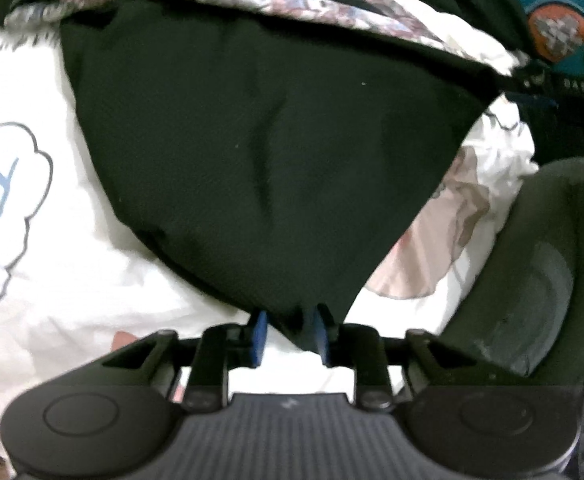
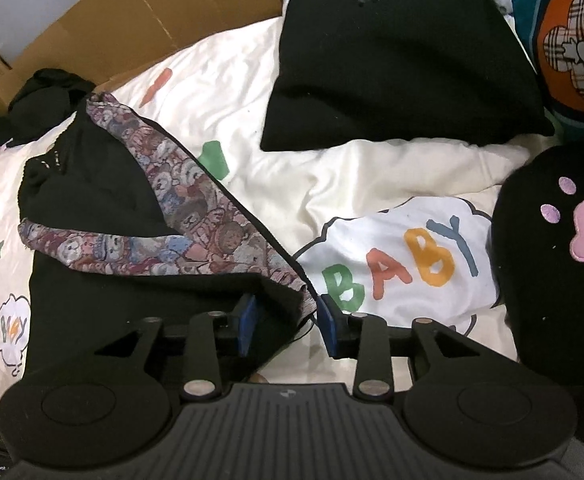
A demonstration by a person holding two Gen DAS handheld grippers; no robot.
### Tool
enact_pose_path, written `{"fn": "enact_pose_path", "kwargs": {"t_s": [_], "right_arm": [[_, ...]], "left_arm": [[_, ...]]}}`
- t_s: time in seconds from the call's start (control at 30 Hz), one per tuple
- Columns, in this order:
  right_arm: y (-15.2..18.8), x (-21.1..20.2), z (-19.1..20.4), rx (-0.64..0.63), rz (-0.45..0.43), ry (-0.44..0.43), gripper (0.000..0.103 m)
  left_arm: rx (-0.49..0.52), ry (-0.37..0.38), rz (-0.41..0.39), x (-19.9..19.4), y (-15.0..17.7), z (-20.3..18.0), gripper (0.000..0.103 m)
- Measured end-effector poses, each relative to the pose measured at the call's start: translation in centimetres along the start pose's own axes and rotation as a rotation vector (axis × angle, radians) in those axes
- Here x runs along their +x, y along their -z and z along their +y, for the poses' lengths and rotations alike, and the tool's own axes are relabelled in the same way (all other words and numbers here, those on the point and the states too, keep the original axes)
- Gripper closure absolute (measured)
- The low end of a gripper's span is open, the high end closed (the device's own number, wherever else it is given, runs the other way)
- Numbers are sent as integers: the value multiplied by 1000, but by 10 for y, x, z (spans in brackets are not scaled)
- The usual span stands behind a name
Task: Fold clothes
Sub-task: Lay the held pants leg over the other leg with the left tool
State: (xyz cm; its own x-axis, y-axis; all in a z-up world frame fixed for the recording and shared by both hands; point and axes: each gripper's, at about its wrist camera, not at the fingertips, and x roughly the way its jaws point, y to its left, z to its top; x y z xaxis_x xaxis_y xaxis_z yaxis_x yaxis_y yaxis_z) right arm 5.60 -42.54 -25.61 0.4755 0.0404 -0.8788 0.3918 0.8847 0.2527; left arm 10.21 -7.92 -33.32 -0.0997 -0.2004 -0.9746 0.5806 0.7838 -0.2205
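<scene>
While both grippers sit at one edge of the black garment [image 2: 104, 304], neither looks clamped: left gripper [image 1: 290, 338] has its jaws partly apart w/ a corner of the cloth bunched between the blue pads [image 1: 259, 336], and right gripper [image 2: 288, 330] is likewise part-open around the corner where the printed trim [image 2: 196, 220] ends. Garment lies on the bed's white quilt [image 2: 292, 168], trim edge turned over the black body, so prob. a fold just laid & the corners being let go to rest flat. Can't tell if the pads touch cloth. A second black piece [image 2: 391, 64] lies well apart, further up the quilt, looks already folded.
</scene>
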Motion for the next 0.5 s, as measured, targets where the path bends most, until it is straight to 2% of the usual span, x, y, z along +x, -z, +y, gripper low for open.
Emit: {"fn": "enact_pose_path", "kwargs": {"t_s": [0.2, 0.5], "right_arm": [[1, -6, 0, -9, -36, 8, 65], [3, -17, 8, -45, -83, 23, 65]], "left_arm": [[59, -97, -56, -14, -4, -16, 74], [79, -118, -120, -35, -11, -21, 74]]}}
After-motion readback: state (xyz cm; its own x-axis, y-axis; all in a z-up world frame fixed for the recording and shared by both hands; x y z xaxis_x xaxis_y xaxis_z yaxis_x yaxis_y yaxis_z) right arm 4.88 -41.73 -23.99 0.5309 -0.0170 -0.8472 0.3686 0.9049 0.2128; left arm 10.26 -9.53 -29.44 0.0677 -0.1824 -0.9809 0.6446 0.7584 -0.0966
